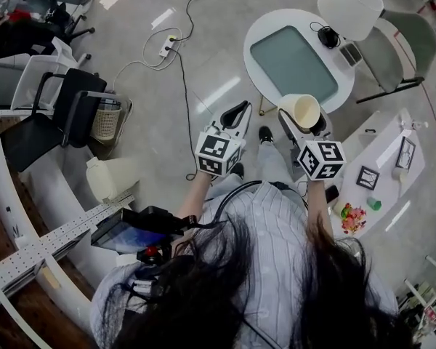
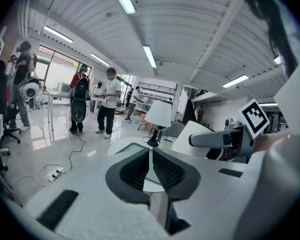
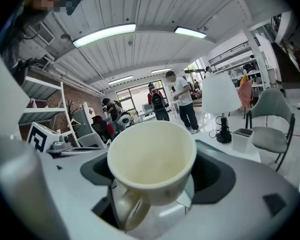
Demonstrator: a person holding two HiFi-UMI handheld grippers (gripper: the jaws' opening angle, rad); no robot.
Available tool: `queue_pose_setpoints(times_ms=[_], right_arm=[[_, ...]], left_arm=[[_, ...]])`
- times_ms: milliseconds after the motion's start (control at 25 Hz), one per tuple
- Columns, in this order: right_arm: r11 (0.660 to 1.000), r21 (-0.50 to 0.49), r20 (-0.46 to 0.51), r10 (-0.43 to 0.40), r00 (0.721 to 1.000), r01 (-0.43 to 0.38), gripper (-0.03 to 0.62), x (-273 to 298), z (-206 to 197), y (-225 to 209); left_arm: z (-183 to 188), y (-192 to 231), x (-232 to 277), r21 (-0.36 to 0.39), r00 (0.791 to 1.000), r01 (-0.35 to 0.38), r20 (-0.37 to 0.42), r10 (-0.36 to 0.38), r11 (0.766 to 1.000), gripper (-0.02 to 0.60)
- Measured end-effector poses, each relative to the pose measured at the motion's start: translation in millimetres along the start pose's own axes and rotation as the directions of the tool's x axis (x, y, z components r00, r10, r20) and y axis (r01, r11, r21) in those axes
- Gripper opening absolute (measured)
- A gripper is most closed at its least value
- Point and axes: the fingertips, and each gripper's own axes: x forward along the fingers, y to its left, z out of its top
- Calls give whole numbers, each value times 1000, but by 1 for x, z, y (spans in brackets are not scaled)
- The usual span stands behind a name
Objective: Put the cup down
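Holding cup [image 3: 151, 159], right gripper [image 1: 304, 121] outstretched

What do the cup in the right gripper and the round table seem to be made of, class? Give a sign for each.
Cup: probably glazed ceramic; cream, thick-walled, with a soft sheen. Round table: smooth white top, perhaps painted or plastic, with a grey-green inset, possibly glass; hard to tell.

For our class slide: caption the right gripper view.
Right gripper holds an empty cream cup; lamp on a table beyond.
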Motion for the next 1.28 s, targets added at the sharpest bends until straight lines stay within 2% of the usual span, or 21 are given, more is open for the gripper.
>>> queue_pose_setpoints(times_ms=[320,720,960,1280], right_arm=[[997,-53,-44,53,998,-55,414,49,23,-48],[980,-113,-126,147,981,-161,414,109,25,-74],[954,-194,-186,195,963,-230,414,147,18,-84],[898,-277,-271,269,924,-343,414,195,2,-82]], left_arm=[[21,18,44,-46,995,-95,12,96,994,34],[28,36,75,-111,984,-176,13,178,978,34],[29,44,90,-118,977,-208,15,211,971,34],[15,61,104,-99,968,-252,-17,251,963,34]])
